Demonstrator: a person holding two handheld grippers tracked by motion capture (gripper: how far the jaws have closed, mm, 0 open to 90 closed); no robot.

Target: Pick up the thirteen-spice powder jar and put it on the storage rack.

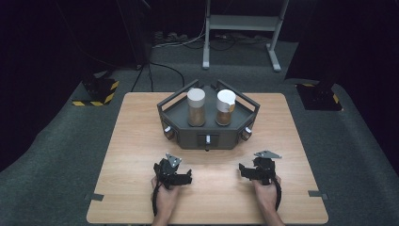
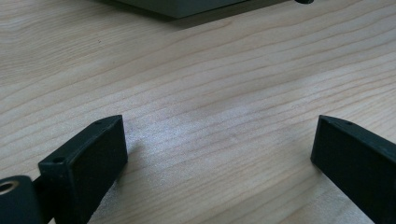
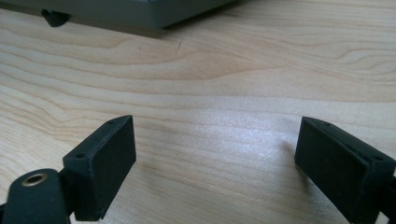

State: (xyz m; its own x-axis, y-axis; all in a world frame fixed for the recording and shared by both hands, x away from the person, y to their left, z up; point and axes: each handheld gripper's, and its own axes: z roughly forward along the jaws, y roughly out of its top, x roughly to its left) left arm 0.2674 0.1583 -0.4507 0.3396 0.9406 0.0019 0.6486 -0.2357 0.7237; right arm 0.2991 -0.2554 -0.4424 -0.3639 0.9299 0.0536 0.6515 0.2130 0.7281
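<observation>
High view sits above your side, looking forward and down: you get the whole tabletop point(image 1: 141, 141), the grey rack point(image 1: 207, 134) mid-table, floor beyond. Left gripper point(image 1: 181, 176) cam rides low, close to the wood, looking along its own fingers point(image 2: 88, 158) toward the rack's base edge at top of frame. Right gripper point(image 1: 247, 170) cam same setup, fingers point(image 3: 105, 158) wide apart. Both gripper views share the rack's front edge and the bare strip before it.

text: none legible | labels: none (jar fronts too small) | numbers: 0
</observation>
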